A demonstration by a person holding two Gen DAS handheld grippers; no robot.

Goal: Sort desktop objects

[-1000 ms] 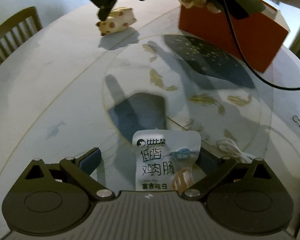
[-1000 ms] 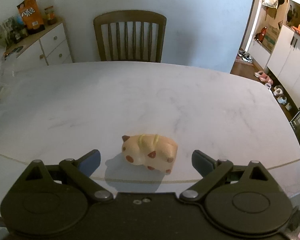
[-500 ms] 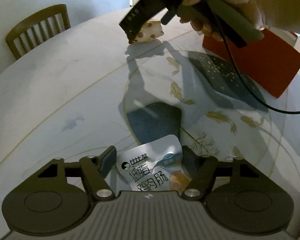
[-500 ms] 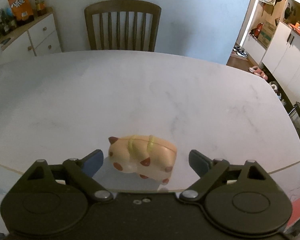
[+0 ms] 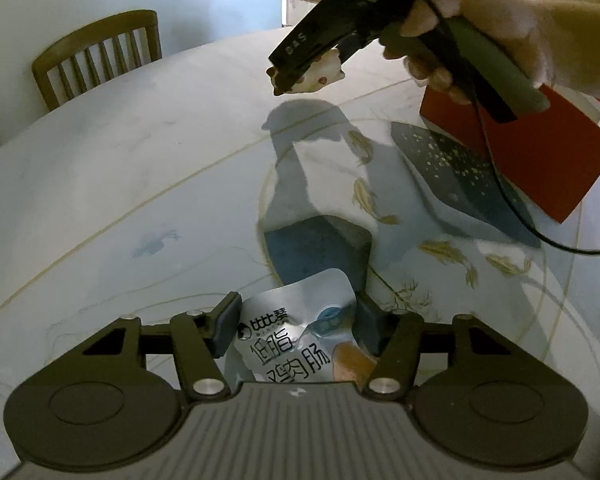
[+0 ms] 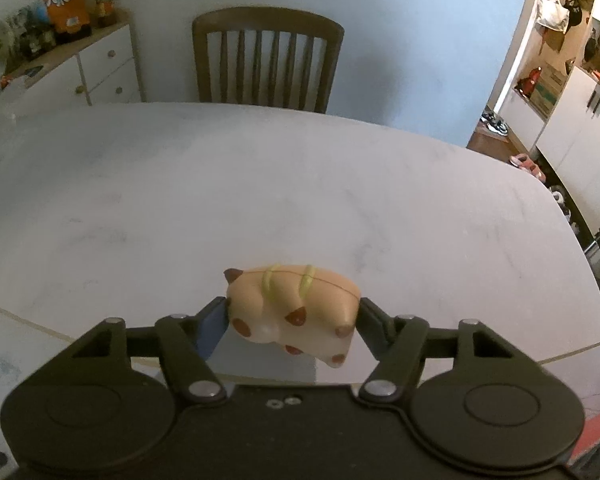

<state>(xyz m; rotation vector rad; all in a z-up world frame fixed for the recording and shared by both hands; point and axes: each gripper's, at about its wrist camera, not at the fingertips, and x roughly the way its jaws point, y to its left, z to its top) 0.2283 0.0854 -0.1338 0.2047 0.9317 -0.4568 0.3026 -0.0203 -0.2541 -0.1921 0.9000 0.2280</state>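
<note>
Pale marble surface (image 6: 180, 208) fills both views, with one wooden chair (image 6: 267, 60) at its far edge. Over the last second both grasps have closed: the right hand-held gripper (image 6: 292, 320), wide open before, now pinches the one spotted animal toy (image 6: 296, 312) and appears to have it lifted off near the far edge, while the left hand-held gripper (image 5: 296, 334) has clamped the one silver snack pouch (image 5: 296, 340) at the near edge. Two items seem ready for sorting; one red box (image 5: 540, 152) waits at the right edge.
</note>
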